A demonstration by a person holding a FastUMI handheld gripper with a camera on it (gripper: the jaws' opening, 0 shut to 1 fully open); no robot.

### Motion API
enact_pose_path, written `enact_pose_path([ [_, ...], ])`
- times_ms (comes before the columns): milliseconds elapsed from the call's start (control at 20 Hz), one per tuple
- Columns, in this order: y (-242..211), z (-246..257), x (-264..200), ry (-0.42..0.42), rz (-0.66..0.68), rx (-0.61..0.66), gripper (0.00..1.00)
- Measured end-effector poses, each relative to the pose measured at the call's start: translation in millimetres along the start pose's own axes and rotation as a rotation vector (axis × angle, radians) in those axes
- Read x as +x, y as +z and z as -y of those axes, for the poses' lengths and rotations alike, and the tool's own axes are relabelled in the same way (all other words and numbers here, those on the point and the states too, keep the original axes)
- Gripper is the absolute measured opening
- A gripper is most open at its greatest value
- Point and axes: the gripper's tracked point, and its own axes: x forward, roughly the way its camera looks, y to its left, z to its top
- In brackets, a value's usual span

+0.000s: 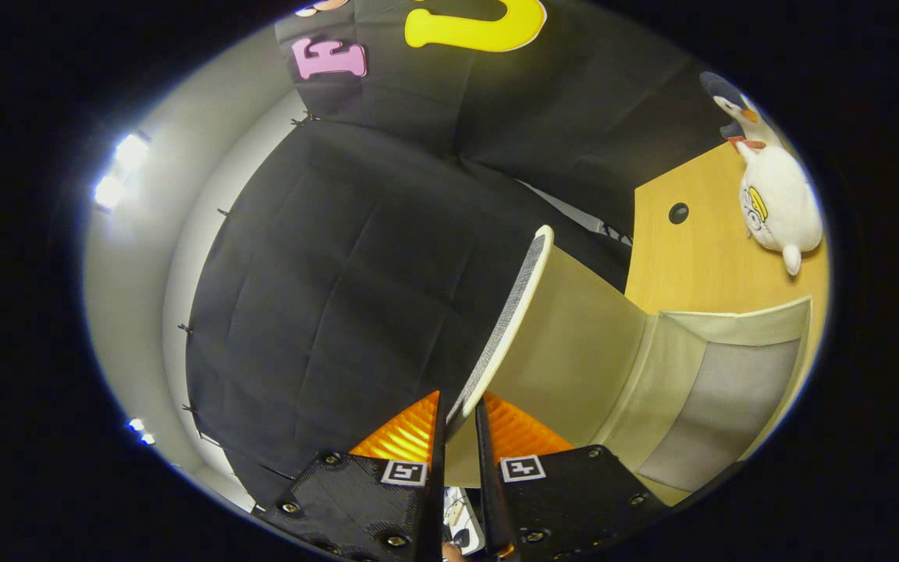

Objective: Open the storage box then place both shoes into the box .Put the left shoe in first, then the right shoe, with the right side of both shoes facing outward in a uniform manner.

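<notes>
Pinching the edge of one lid (506, 328) of one storage box (676, 390) between the two fingers of the gripper (459, 421), both pressing close together on it. Holding the lid raised on edge, rising just ahead of the fingers, with the open box interior lying beside it. Resting on one wooden table (699, 250), with one plush penguin (769, 195) lying beyond the box, well apart from it. Hanging behind the box, black cloth.
</notes>
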Motion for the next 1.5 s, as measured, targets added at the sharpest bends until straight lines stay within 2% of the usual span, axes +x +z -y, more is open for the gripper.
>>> enact_pose_path([
  [250, -10, 2, 46, -0.060, -0.041, -0.043, 0.20],
  [300, -9, 5, 51, -0.079, -0.041, -0.070, 0.37],
  [350, -9, 8, 57, -0.102, -0.041, -0.097, 0.44],
  [400, -6, 11, 63, -0.117, -0.039, -0.116, 0.60],
  [500, -3, 14, 57, -0.141, -0.041, -0.130, 0.77],
  [700, 4, 21, 40, -0.174, -0.023, -0.110, 0.80],
  [800, 6, 35, 24, -0.219, -0.014, -0.093, 0.81],
  [1100, 15, 80, -67, -0.365, 0.066, -0.085, 0.81],
  [1500, -7, 162, -199, -0.612, 0.133, -0.018, 0.81],
])
